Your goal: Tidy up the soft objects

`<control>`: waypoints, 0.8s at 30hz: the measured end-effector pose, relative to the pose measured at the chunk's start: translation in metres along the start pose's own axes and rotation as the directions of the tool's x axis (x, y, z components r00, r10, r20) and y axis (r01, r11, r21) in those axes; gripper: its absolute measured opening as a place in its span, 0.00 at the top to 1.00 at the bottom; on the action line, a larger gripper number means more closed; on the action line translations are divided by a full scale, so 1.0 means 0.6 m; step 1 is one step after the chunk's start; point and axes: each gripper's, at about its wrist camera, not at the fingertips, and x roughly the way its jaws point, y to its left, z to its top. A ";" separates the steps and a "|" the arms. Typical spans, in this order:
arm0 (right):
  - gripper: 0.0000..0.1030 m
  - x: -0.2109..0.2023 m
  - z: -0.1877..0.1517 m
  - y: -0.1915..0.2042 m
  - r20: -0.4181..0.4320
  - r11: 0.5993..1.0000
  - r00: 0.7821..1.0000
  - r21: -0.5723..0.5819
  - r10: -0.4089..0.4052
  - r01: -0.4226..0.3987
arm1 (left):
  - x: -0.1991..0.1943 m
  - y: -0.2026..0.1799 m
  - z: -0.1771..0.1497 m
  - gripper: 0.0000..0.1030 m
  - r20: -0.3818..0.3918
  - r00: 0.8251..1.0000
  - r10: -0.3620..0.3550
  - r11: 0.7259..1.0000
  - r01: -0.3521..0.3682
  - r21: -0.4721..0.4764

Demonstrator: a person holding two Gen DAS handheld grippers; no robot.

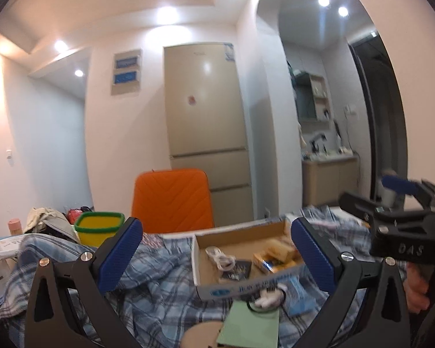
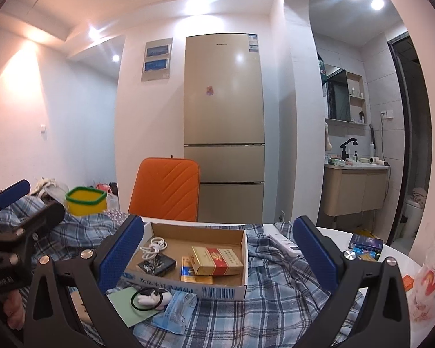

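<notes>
A blue plaid cloth [image 1: 159, 287] [image 2: 275, 290] lies rumpled over the table. On it sits a shallow cardboard box [image 1: 232, 287] [image 2: 217, 288] holding a white cable, a dark pouch and cigarette packs. My left gripper [image 1: 214, 255] is open and empty, hovering above the cloth before the box. My right gripper [image 2: 217, 249] is open and empty, level with the box. The right gripper also shows in the left wrist view [image 1: 391, 203] at right. A small white plush toy [image 2: 150, 297] with a black hair band lies in front of the box.
A green paper sheet [image 2: 124, 304] and a blue packet [image 2: 174, 313] lie beside the toy. A yellow green-rimmed tub [image 2: 85, 200] stands at back left. An orange chair [image 2: 165, 188] and a fridge [image 2: 223, 121] are behind. A white power strip [image 2: 284, 243] lies on the right.
</notes>
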 end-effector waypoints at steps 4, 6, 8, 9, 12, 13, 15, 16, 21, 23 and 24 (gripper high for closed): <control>0.00 0.012 -0.009 -0.005 -0.043 1.000 0.999 0.018 0.000 0.000 | 0.008 -0.012 -0.008 0.00 -0.021 1.000 0.001 1.000 0.000 0.030; 0.00 0.017 -0.010 -0.012 -0.063 0.999 0.998 0.035 0.002 0.001 | 0.012 -0.013 -0.009 0.00 -0.030 1.000 -0.002 1.000 0.002 0.027; 0.00 0.022 -0.011 -0.017 -0.076 0.999 0.997 0.050 -0.003 0.007 | 0.018 -0.006 -0.011 0.00 -0.053 0.999 -0.010 1.000 0.010 0.007; 0.00 0.023 -0.011 -0.019 -0.081 0.998 0.997 0.056 -0.004 0.008 | 0.024 -0.001 -0.013 0.00 -0.071 0.997 -0.019 1.000 0.018 -0.011; 0.00 0.025 -0.011 -0.021 -0.094 0.998 0.996 0.061 -0.008 0.013 | 0.033 0.013 -0.016 0.00 -0.098 0.995 -0.023 0.999 0.018 -0.047; 0.00 0.026 -0.011 -0.021 -0.099 0.998 0.995 0.060 -0.011 0.017 | 0.035 0.017 -0.016 0.00 -0.102 0.994 -0.025 0.998 0.019 -0.057; 0.00 0.029 -0.012 -0.020 -0.109 0.998 0.994 0.058 -0.009 0.015 | 0.037 0.020 -0.017 0.00 -0.109 0.994 -0.026 0.998 0.019 -0.067; 0.00 0.029 -0.012 -0.019 -0.112 0.998 0.994 0.056 -0.010 0.016 | 0.039 0.021 -0.018 0.00 -0.113 0.993 -0.025 0.997 0.017 -0.069; 0.00 0.031 -0.013 -0.019 -0.118 0.998 0.993 0.055 -0.011 0.018 | 0.045 0.020 -0.018 0.00 -0.141 0.990 -0.030 0.998 0.021 -0.067; 0.00 0.032 -0.012 -0.021 -0.120 0.998 0.993 0.056 -0.011 0.018 | 0.055 0.019 -0.022 0.00 -0.189 0.980 -0.055 0.997 0.044 -0.064; 0.00 0.032 -0.012 -0.021 -0.120 0.998 0.993 0.055 -0.011 0.018 | 0.064 0.018 -0.025 0.00 -0.224 0.972 -0.073 0.996 0.060 -0.064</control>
